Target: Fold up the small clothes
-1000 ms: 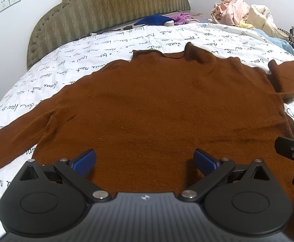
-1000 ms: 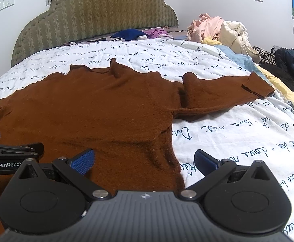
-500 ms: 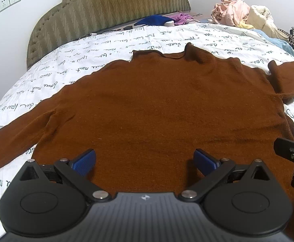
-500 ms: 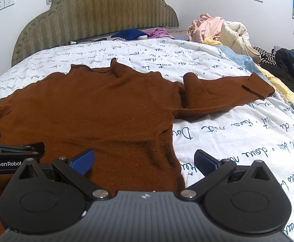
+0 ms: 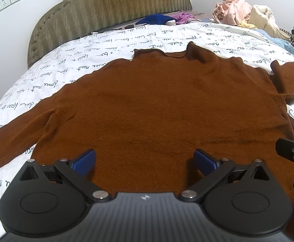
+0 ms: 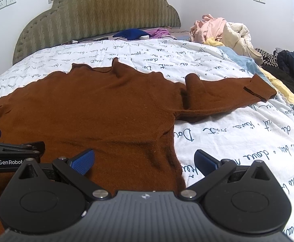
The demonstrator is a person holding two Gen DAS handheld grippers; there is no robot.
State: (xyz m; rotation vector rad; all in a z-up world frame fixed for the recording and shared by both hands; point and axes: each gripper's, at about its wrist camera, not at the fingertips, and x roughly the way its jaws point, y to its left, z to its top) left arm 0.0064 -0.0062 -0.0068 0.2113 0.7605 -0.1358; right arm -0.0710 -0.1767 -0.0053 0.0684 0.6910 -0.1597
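Note:
A brown knitted sweater (image 5: 157, 104) lies flat on the bed, collar towards the headboard and both sleeves spread out sideways. My left gripper (image 5: 144, 161) hangs open over the sweater's lower middle, blue pads wide apart and holding nothing. The same sweater (image 6: 98, 109) fills the left of the right wrist view, its right sleeve (image 6: 227, 92) stretched towards the bed's right side with the cuff turned back. My right gripper (image 6: 144, 161) is open above the sweater's right side seam near the hem. Each gripper shows at the edge of the other's view.
The bed has a white sheet with black script (image 6: 237, 141) and a padded olive headboard (image 5: 110, 6). A heap of pink and cream clothes (image 6: 221, 32) sits at the back right, with dark garments (image 6: 288, 64) at the right edge. Blue and purple items (image 5: 161, 19) lie by the headboard.
Both grippers have crept very slightly towards the hem; the sweater lies as before and both stay open.

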